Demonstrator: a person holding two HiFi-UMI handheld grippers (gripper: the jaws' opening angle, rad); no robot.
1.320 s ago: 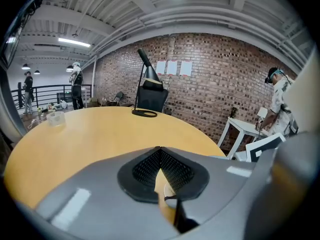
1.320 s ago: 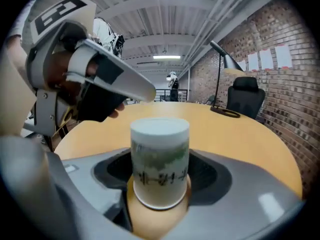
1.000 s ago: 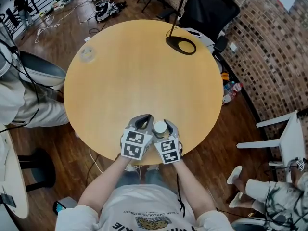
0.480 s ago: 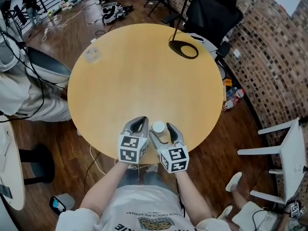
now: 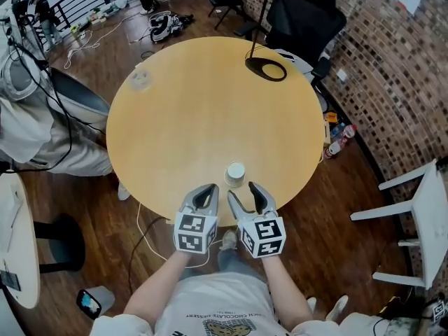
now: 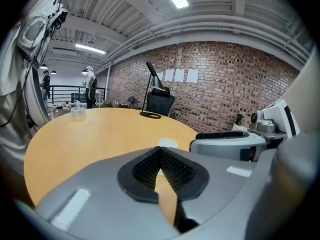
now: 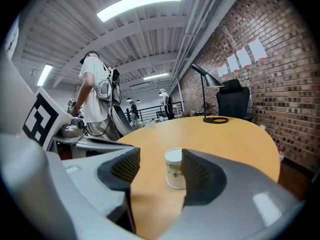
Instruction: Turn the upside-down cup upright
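Note:
A small white paper cup (image 5: 236, 174) stands on end near the front edge of the round wooden table (image 5: 175, 103). Its top shows as a white disc, and I cannot tell whether that is the mouth or the base. My right gripper (image 5: 243, 193) hangs just short of the cup, over the table's edge; it is open and its jaws are closing with nothing between them. In the right gripper view the cup (image 7: 175, 168) stands beyond the right gripper (image 7: 160, 166). My left gripper (image 5: 204, 193) is beside it, shut and empty. The left gripper (image 6: 160, 151) has its pads together, with the cup's rim (image 6: 168, 143) just past them.
A black lamp base (image 5: 266, 68) sits at the table's far right and a clear plastic tub (image 5: 140, 80) at the far left. A black chair (image 5: 308, 12) stands behind the table, a white chair (image 5: 420, 208) at the right. A person (image 5: 28, 117) stands at the left.
The right gripper has let go of the cup and drawn back toward me. The left gripper has drawn back too. The cup stays on the table.

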